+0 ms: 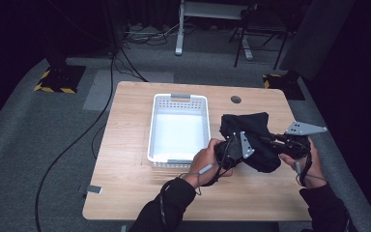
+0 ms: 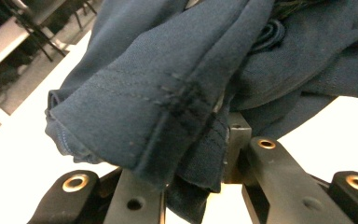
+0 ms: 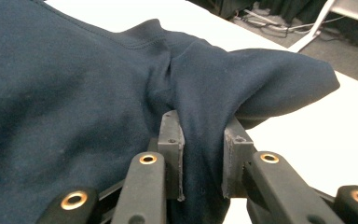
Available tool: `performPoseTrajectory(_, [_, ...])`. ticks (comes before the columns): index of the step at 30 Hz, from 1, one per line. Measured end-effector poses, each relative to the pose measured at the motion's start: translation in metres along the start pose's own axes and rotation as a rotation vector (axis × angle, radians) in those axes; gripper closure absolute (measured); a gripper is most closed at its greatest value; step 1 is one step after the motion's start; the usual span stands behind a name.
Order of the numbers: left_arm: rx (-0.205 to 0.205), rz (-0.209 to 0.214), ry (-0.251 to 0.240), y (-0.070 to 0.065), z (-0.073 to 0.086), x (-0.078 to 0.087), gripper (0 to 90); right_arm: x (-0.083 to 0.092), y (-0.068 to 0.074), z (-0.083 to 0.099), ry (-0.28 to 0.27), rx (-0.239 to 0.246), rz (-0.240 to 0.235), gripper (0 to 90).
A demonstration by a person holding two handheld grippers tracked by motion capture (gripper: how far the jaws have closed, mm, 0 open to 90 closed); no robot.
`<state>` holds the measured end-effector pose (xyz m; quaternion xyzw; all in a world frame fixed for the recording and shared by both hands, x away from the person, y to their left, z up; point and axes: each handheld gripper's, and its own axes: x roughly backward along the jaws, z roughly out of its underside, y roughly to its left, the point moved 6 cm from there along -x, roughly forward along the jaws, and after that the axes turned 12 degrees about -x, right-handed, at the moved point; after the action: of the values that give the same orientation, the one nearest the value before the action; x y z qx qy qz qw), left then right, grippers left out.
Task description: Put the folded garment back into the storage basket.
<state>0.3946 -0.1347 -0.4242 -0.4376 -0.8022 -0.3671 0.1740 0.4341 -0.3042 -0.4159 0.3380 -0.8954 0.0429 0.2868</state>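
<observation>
Clamping a fold of the dark cloth between its pads, the right tool shows its grip plainly in its own view. The left tool pinches a stitched hem. From above, the cloth hangs bunched near the desk's right edge, beside a white basket.

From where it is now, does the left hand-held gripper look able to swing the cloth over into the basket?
Probably yes. The left hand-held gripper is shut on the dark cloth right beside the white basket, which is empty, with nothing between them. The right hand-held gripper grips the cloth too, so it must follow.
</observation>
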Motion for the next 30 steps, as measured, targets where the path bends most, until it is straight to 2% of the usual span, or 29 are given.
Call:
performPoseTrajectory(12, [-0.009, -0.046, -0.010, 0.020, -0.012, 0.010, 75.8, 0.003, 0.004, -0.020, -0.025, 0.019, 0.017, 74.2])
performPoseTrajectory(16, [-0.024, -0.069, -0.008, 0.027, -0.015, 0.015, 75.8, 0.003, 0.006, -0.026, -0.039, 0.021, 0.019, 74.2])
performPoseTrajectory(23, [-0.020, -0.096, -0.008, 0.039, -0.015, 0.022, 75.8, 0.001, 0.011, -0.038, -0.055, 0.033, 0.023, 74.2])
performPoseTrajectory(30, [0.006, -0.125, -0.007, 0.052, -0.009, 0.031, 75.9, -0.007, 0.020, -0.051, -0.060, 0.049, 0.021, 74.2])
